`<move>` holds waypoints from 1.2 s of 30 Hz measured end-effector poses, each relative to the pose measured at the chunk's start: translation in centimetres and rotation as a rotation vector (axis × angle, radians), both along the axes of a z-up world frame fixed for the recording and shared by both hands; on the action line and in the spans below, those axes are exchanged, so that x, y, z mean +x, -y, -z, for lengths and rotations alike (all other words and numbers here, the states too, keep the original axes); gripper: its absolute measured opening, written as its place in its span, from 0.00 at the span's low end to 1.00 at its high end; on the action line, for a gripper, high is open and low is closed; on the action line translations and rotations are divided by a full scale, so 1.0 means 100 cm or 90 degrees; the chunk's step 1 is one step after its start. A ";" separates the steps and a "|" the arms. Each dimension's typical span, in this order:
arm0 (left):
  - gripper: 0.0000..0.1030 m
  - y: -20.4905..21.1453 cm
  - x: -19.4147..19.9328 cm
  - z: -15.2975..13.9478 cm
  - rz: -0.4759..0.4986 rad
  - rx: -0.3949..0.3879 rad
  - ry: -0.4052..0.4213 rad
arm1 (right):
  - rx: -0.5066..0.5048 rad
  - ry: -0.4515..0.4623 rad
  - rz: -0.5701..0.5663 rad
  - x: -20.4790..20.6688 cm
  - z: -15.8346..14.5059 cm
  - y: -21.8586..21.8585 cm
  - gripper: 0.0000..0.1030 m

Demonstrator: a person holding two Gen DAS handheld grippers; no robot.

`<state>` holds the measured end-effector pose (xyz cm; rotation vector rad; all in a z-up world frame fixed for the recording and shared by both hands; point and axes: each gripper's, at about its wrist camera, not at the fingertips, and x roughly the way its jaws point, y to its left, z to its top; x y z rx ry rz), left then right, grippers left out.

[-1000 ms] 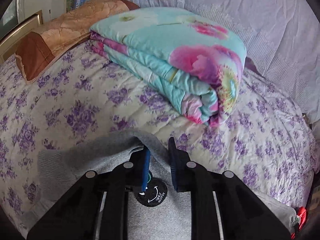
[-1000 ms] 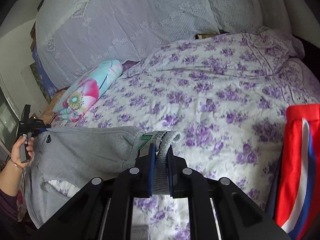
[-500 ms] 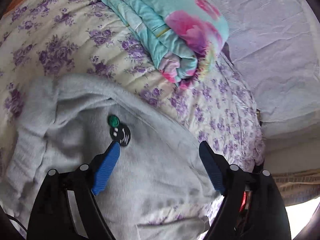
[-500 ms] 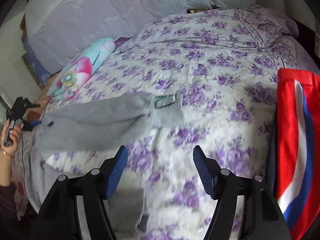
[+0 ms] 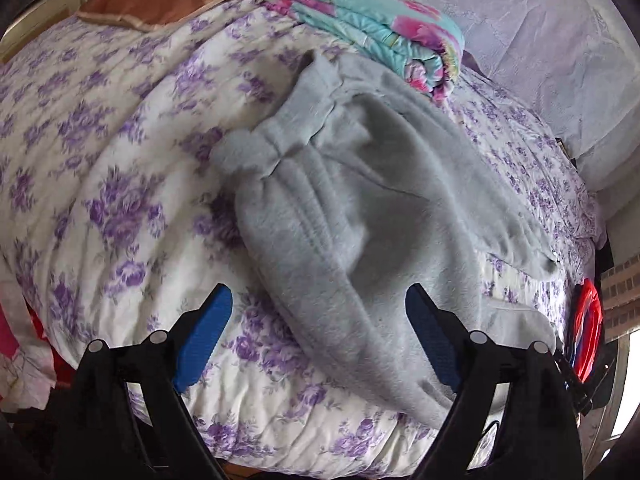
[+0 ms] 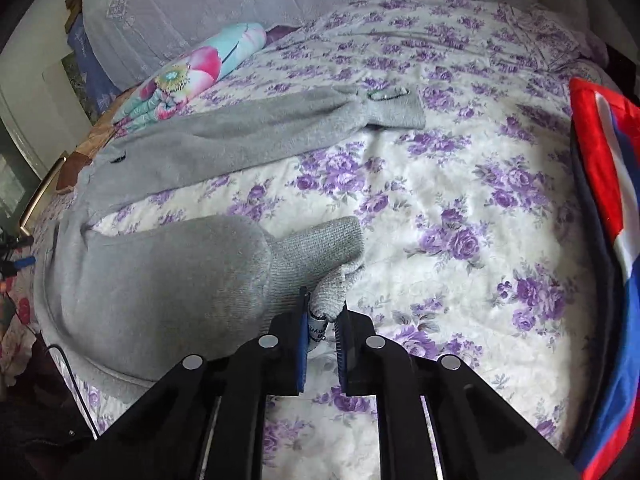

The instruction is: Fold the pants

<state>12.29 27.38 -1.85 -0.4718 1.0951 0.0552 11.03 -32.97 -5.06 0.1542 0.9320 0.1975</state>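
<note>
While the left gripper (image 5: 318, 334) is hanging over the waist end with its jaws spread wide and gripping nothing, the grey pants (image 5: 360, 208) are lying loose on the floral bedspread (image 5: 120, 128), waistband bunched just beside the folded floral quilt (image 5: 372, 32). Risk here: that bunching is getting folded in as a lump if the left side is closing on it as is, and a sloppy grab is catching the bedspread too.

Moving right, the far leg (image 6: 248, 136) is lying flat across the bed, cuff (image 6: 394, 106) well apart from the near one. The right gripper (image 6: 323, 326) is pinching the near leg's ribbed cuff (image 6: 320, 252), jaws narrow on a small corner of knit plus what looks like a label. Judging by that shallow bite, the cuff is likely slipping out under any pull. With the waist unheld, dragging is also sliding the whole garment and skewing the legs. The red, white and blue cloth (image 6: 600, 184) at the right edge is leaving little room.
</note>
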 end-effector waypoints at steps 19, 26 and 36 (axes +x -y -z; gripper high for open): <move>0.24 0.007 -0.046 0.010 -0.085 -0.026 0.106 | 0.107 0.024 0.163 -0.117 0.028 0.075 0.12; 0.23 -0.003 -0.070 0.005 -0.124 0.061 0.101 | 0.045 0.020 0.143 -0.118 0.013 0.072 0.31; 0.77 0.047 -0.050 -0.056 -0.062 0.075 0.234 | 0.125 0.127 0.180 -0.061 -0.076 0.104 0.64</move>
